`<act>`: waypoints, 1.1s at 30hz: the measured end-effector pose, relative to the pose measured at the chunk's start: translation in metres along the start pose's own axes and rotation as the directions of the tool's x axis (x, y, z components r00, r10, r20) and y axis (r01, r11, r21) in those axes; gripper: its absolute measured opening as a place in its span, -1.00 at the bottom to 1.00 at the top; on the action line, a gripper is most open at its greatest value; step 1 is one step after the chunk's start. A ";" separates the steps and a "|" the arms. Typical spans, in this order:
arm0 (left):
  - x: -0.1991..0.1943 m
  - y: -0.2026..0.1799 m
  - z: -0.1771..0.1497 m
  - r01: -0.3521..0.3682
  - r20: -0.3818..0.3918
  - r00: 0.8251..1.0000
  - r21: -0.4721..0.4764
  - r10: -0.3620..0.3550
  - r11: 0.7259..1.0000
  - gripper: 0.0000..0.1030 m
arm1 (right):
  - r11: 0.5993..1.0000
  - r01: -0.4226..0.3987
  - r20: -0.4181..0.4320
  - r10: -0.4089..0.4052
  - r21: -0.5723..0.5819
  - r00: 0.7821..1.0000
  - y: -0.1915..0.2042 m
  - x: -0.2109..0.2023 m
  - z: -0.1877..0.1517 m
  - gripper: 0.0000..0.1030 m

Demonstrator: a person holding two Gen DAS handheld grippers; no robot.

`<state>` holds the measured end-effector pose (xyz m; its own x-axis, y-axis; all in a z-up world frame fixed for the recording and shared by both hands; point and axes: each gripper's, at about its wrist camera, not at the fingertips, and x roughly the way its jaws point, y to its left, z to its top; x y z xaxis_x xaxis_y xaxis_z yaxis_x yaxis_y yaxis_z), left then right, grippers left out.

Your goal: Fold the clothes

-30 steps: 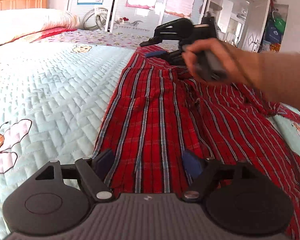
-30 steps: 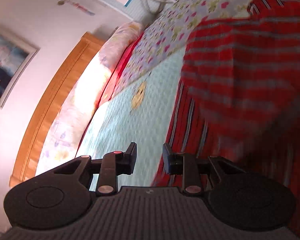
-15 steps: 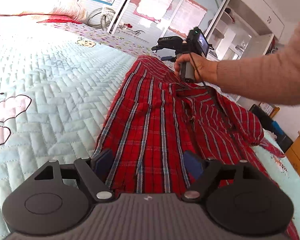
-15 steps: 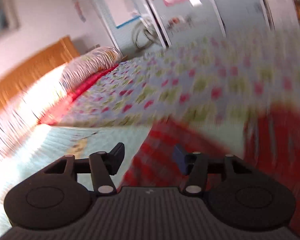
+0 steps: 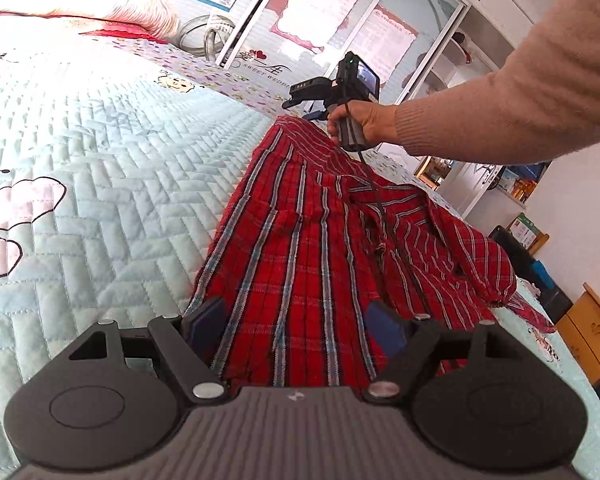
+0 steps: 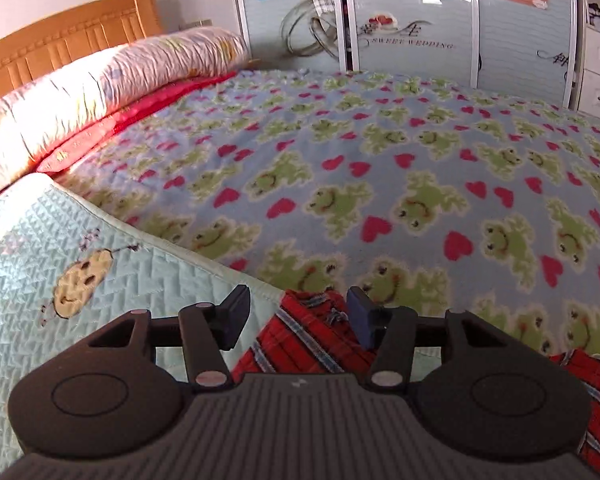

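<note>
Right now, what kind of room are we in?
Most likely a bedroom in a home: a made bed with a quilt, a rolled duvet against a wooden headboard, and sliding wardrobe doors.

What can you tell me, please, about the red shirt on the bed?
The red shirt is a woven-looking plaid with blue and white stripes. It lies spread lengthwise on the quilt, one side flat and straight-edged, the other rumpled, with a crumpled sleeve trailing toward the bed's edge. Its near hem sits between the open fingers of the left gripper. The right gripper, jaws just opened, is at its far end, where the cloth meets the frog blanket; no pad is pressing it.
</note>
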<state>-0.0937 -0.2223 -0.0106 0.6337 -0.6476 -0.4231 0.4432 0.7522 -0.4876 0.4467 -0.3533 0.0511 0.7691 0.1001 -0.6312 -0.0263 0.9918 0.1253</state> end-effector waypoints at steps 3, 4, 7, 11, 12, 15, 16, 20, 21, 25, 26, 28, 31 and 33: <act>0.000 0.001 0.000 0.005 0.000 1.000 -0.006 -0.005 1.000 0.57 | 1.000 0.023 -0.036 -0.023 -0.009 0.999 -0.003 0.017 -0.010 0.01; 0.000 0.002 0.000 0.006 0.000 1.000 -0.008 -0.006 1.000 0.57 | 0.999 0.031 -0.048 -0.031 -0.012 0.998 -0.004 0.022 -0.013 -0.14; 0.000 0.002 0.000 0.007 0.000 1.000 -0.009 -0.007 1.000 0.57 | 0.999 0.049 -0.036 -0.050 -0.024 0.998 -0.004 0.035 -0.024 -0.75; -0.001 0.002 -0.001 0.009 0.000 1.000 -0.011 -0.009 1.000 0.57 | 0.993 0.106 0.057 -0.102 -0.054 0.993 0.005 0.048 -0.034 -0.81; -0.001 0.002 0.000 0.011 -0.001 1.000 -0.015 -0.011 1.000 0.56 | 0.992 0.110 0.069 -0.106 -0.060 0.992 0.005 0.052 -0.035 -0.81; -0.003 0.003 -0.001 0.009 -0.001 1.000 -0.031 -0.009 0.999 0.56 | 0.995 0.089 0.077 -0.085 -0.044 0.993 -0.003 0.058 -0.032 -0.83; -0.003 0.003 -0.001 0.007 -0.001 1.000 -0.036 -0.007 0.999 0.56 | 0.994 0.094 0.080 -0.090 -0.051 0.993 -0.003 0.060 -0.031 -0.83; -0.006 0.004 -0.002 0.006 0.004 1.000 -0.062 -0.006 0.998 0.56 | 0.985 0.142 0.089 -0.133 -0.096 0.987 0.002 0.067 -0.027 -0.86; -0.007 0.003 -0.003 0.006 0.006 1.000 -0.064 -0.006 0.998 0.56 | 0.981 0.157 0.090 -0.147 -0.110 0.985 0.004 0.069 -0.025 -0.86; -0.007 0.003 -0.004 0.005 0.012 1.000 -0.058 -0.005 0.998 0.56 | 0.969 0.203 0.097 -0.190 -0.145 0.977 0.012 0.063 -0.023 -0.76; -0.007 0.003 -0.004 0.006 0.013 1.000 -0.058 -0.005 0.998 0.56 | 0.965 0.215 0.099 -0.201 -0.150 0.974 0.014 0.058 -0.022 -0.70; -0.007 0.004 -0.005 0.007 0.015 1.000 -0.057 -0.006 0.998 0.56 | 0.956 0.250 0.123 -0.233 -0.155 0.965 0.020 0.044 -0.020 -0.48; -0.007 0.004 -0.005 0.007 0.013 1.000 -0.056 -0.006 0.998 0.57 | 0.922 0.369 0.284 -0.325 -0.117 0.902 0.035 -0.010 -0.023 -0.19; -0.006 0.004 -0.004 0.008 0.010 1.000 -0.057 -0.008 0.998 0.58 | 0.921 0.370 0.360 -0.306 -0.121 0.881 0.052 -0.053 -0.033 0.18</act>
<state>-0.0984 -0.2156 -0.0127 0.6368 -0.6521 -0.4114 0.4115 0.7387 -0.5339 0.3835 -0.3046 0.0662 0.9158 -0.2443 -0.3189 0.1827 0.9603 -0.2110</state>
